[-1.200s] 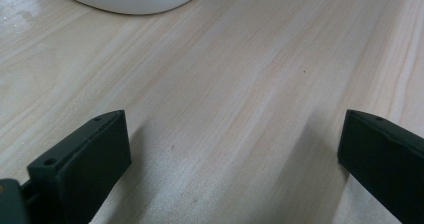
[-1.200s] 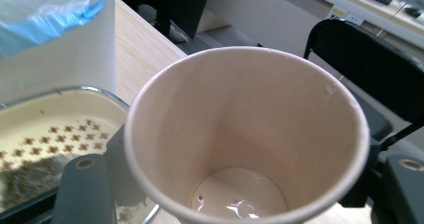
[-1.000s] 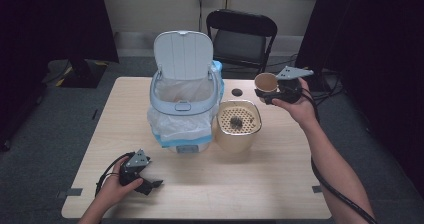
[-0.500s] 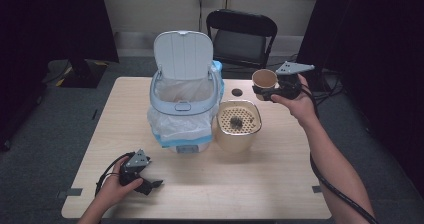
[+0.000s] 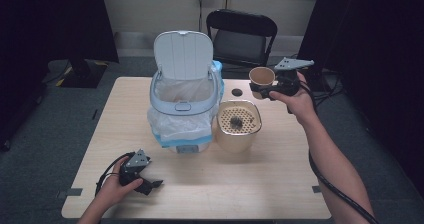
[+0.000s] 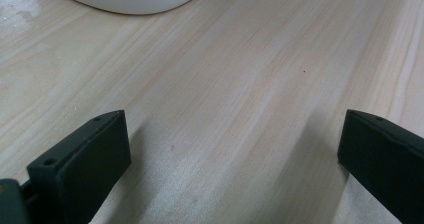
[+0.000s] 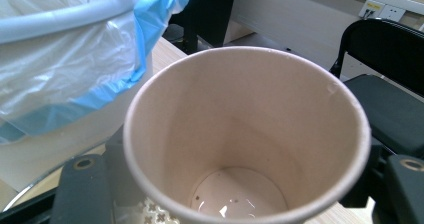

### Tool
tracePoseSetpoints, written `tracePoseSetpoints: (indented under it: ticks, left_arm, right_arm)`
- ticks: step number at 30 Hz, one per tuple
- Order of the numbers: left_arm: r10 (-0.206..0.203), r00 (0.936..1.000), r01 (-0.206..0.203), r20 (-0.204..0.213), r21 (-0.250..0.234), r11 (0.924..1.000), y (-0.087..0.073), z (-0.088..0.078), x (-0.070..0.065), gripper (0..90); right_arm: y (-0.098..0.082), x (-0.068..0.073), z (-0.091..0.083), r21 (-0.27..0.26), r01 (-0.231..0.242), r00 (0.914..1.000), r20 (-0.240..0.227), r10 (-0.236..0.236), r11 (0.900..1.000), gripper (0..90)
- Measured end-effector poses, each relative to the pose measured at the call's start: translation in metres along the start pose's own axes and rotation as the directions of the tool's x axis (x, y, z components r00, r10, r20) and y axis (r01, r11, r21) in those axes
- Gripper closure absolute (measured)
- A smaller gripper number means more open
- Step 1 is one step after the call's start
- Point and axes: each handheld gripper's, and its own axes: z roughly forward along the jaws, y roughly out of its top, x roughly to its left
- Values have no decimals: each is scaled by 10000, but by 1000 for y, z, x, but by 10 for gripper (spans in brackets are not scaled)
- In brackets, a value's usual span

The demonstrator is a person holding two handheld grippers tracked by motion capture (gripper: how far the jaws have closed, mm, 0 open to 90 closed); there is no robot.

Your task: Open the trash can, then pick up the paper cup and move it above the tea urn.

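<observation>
Pale wooden counter: right gripper clamps an emptied paper cup aloft beside the strainer pot; left gripper rests open. Next, probably, carry it over the lined bin and drop.

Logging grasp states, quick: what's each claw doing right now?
Left claw: open, empty, low over the pale wooden table.
Right claw: shut on the tan paper cup, held upright.
</observation>
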Motion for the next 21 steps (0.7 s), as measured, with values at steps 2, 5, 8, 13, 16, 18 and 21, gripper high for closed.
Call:
tracePoseSetpoints:
  ticks: [2, 5, 8, 13, 16, 18, 21]
  left_arm:
    - [4, 10000, -4, 5, -7, 10000, 0, 0, 0, 0]
    - [10, 10000, -10, -13, 28, 10000, 0, 0, 0, 0]
    - [-8, 10000, 8, -17, 22, 10000, 0, 0, 0, 0]
    - [13, 10000, -13, -30, 15, 10000, 0, 0, 0, 0]
    - [6, 10000, -6, -33, 11, 10000, 0, 0, 0, 0]
    - [14, 10000, -14, -32, 15, 10000, 0, 0, 0, 0]
    - [84, 9999, -84, -75, 22, 10000, 0, 0, 0, 0]
  right_arm:
    - [2, 1, 2, -47, -21, 10000, -57, 21, 10000, 266]
    - [5, 4, 4, -73, -16, 9998, -188, 14, 10000, 266]
    - [8, 7, 6, -72, -4, 9993, -365, 2, 10000, 266]
    - [18, 11, 5, -241, 4, 9983, -578, -18, 9997, 266]
    - [23, 13, 4, -323, -2, 9975, -701, -21, 9995, 266]
    - [26, 14, 5, -365, -12, 9970, -772, -17, 9993, 265]
    - [30, 17, 6, -340, -12, 9959, -906, -19, 9994, 265]
